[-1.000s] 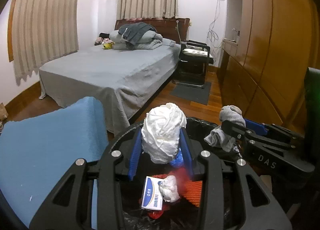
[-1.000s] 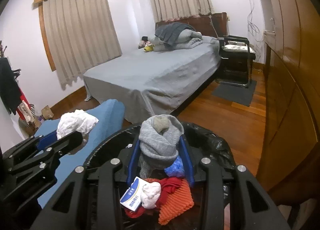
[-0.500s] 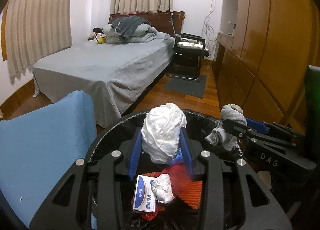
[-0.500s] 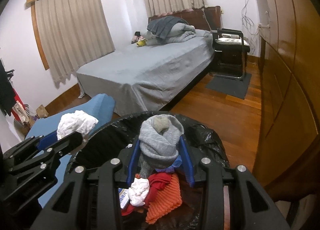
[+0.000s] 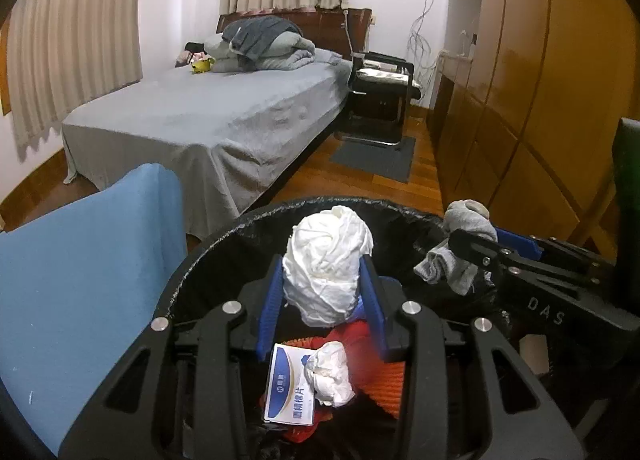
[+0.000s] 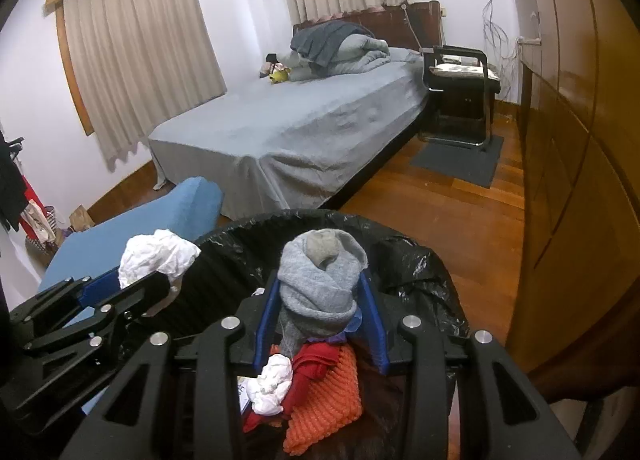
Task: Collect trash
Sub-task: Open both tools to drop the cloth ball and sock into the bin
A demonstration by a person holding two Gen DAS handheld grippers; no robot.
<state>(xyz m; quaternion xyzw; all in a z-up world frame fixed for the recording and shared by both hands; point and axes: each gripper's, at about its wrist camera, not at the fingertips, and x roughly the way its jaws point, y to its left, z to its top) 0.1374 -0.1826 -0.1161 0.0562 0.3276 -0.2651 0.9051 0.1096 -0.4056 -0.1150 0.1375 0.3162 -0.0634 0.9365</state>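
Directly under both claws sits the bin [image 5: 208, 260], lined with a black bag, and it already holds a share of the rubbish: a small blue-and-white box [image 5: 289, 388], a little white tissue ball [image 5: 329, 376], something red [image 6: 312, 364] and an orange knitted piece [image 6: 324, 404]. So part of the collecting looks done.

The left gripper [image 5: 323, 292] is clamped on a crumpled white wad [image 5: 326, 260], held between its blue pads above the bin's opening. To its right, the right gripper [image 6: 320, 300] grips a rolled grey sock [image 6: 320, 280], also over the bin. Neither item has been dropped in; letting go of both seems to be what is left here.

Just to the left of the claws is a blue cushion [image 5: 80, 280]. Further ahead lie the wooden floor [image 6: 440, 212] and the grey bed [image 5: 208, 116], where bedding and a small yellow object sit at the far end; whether any of that is rubbish I cannot tell.
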